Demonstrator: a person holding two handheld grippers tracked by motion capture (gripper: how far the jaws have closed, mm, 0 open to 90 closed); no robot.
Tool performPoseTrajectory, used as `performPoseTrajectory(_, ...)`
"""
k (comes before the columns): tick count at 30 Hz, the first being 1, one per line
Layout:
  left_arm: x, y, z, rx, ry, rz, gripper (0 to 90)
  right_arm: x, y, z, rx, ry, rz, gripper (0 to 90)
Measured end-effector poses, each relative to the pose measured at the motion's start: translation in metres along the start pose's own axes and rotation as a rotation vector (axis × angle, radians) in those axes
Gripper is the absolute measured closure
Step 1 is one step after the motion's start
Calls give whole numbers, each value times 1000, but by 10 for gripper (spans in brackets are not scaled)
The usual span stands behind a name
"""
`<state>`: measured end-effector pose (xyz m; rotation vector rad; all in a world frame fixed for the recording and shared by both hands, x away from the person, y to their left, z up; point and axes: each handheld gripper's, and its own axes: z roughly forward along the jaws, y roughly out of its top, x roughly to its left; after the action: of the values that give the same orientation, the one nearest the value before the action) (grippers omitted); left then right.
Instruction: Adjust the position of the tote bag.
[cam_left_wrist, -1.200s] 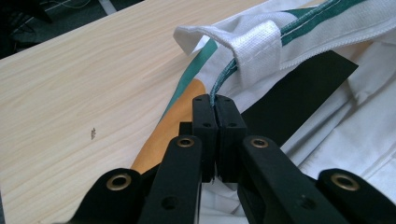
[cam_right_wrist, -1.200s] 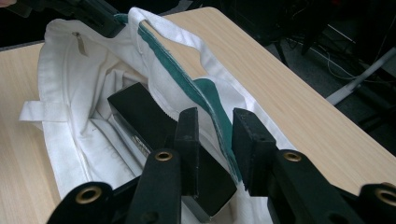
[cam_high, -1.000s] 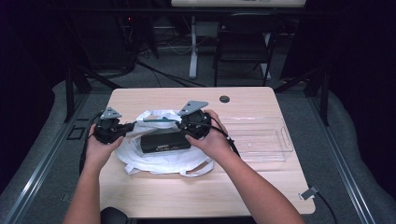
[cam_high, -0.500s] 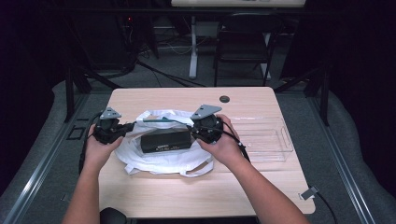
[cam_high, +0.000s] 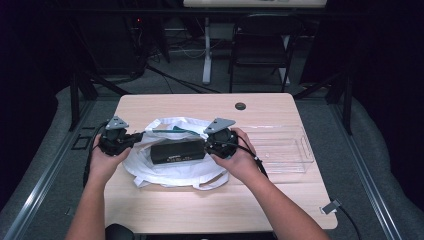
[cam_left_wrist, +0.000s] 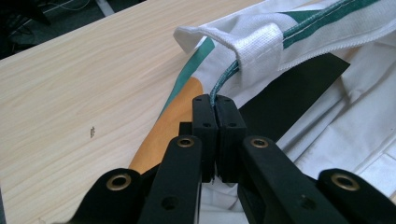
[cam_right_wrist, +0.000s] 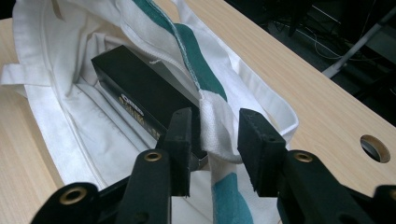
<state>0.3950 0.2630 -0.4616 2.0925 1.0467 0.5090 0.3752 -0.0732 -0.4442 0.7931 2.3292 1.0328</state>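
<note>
A white cloth bag (cam_high: 175, 172) with green stripes lies on the table, and a long black box (cam_high: 177, 150) rests in its mouth. My left gripper (cam_high: 134, 138) is at the bag's left edge, shut on the green-trimmed rim (cam_left_wrist: 224, 81) beside a handle loop. My right gripper (cam_high: 209, 144) is at the bag's right side. Its jaws are open, and the bag's rim (cam_right_wrist: 215, 123) stands between them, close to the black box (cam_right_wrist: 140, 95).
A clear plastic tray (cam_high: 282, 147) lies on the table just right of my right hand. There is a round cable hole (cam_high: 240, 106) near the far edge of the wooden table (cam_high: 200, 210). A chair (cam_high: 262, 45) stands beyond the table.
My right gripper has shifted right, from over the box to the bag's right rim. The left gripper has held its grip on the left rim.
</note>
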Motion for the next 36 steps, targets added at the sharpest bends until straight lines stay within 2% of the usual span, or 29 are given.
performPoseTrajectory(5,0,2,1,0,6,3,886,1,1,5,8,1,0,758)
performPoseTrajectory(11,-1,2,0,-3,9,4,886,0,2,6,22,-9,-15,808)
performPoseTrajectory(18,2,2,-3,-28,18,-12,886,4,8,5,20,-28,-30,822)
performPoseTrajectory(28,8,2,-5,-58,30,-44,886,3,18,10,25,-32,-10,824)
performPoseTrajectory(36,11,4,-1,-62,38,-54,886,-1,26,15,38,-47,0,825)
